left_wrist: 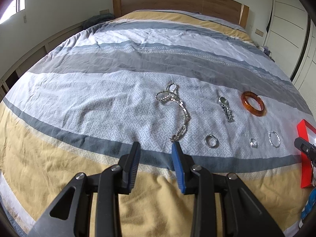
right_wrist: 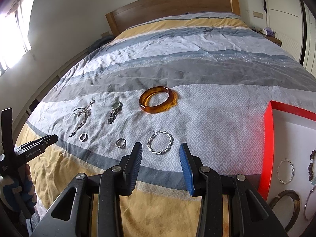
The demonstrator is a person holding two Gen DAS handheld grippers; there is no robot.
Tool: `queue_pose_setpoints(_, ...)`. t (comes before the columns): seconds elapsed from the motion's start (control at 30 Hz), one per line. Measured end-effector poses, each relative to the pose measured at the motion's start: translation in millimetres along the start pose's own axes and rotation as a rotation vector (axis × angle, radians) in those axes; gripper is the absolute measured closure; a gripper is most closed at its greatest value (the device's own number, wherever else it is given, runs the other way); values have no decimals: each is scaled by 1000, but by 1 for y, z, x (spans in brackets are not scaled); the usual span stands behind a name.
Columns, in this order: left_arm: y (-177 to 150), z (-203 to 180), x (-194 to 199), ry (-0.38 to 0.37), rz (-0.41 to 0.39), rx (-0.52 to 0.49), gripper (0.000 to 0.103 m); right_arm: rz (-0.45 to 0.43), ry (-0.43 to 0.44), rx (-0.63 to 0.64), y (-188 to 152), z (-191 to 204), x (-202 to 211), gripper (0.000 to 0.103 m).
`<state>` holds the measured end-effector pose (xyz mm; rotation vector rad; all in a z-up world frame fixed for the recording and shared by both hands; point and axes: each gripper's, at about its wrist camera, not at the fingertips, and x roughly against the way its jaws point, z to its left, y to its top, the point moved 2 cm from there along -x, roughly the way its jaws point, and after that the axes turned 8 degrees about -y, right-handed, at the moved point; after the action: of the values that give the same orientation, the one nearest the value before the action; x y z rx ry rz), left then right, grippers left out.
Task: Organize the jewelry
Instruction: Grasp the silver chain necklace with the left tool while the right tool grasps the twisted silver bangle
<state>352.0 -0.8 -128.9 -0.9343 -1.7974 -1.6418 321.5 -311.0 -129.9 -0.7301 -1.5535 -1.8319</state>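
Both the left tool [left_wrist: 156, 145] and right tool [right_wrist: 161, 146] are held parted and empty above the bed [right_wrist: 217, 118]. Jewelry is laid out beyond them: chain necklace [left_wrist: 177, 110], watch [right_wrist: 114, 111], amber bangle [right_wrist: 157, 99], twisted hoop [right_wrist: 160, 144]; red tray [right_wrist: 268, 138] right.

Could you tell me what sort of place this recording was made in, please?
Most likely a home bedroom: a bed with a striped quilt and wooden headboard, white wardrobe doors alongside, and a small bedside table.

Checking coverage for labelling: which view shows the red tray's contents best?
The right wrist view: the red tray shows its white inside with bangles. The left wrist view catches only its red edge at the frame's right side.
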Motion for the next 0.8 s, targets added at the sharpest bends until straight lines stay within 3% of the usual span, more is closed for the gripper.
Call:
queue_pose_setpoints(0.27,18,-7,-19,-30,9,-7,72,-2,8,20,10,5,-10,64)
queue_pose_setpoints(0.37,28,-11,-31,-60,15,-5,72,6,6,32,11,8,-17,59)
queue_pose_setpoints(0.47,37,-15,-47,-67,25,-14,65,16,3,41,10,9,-24,59)
queue_pose_setpoints(0.8,51,-15,-99,-88,96,0,62,57,3,61,6,9,-51,59)
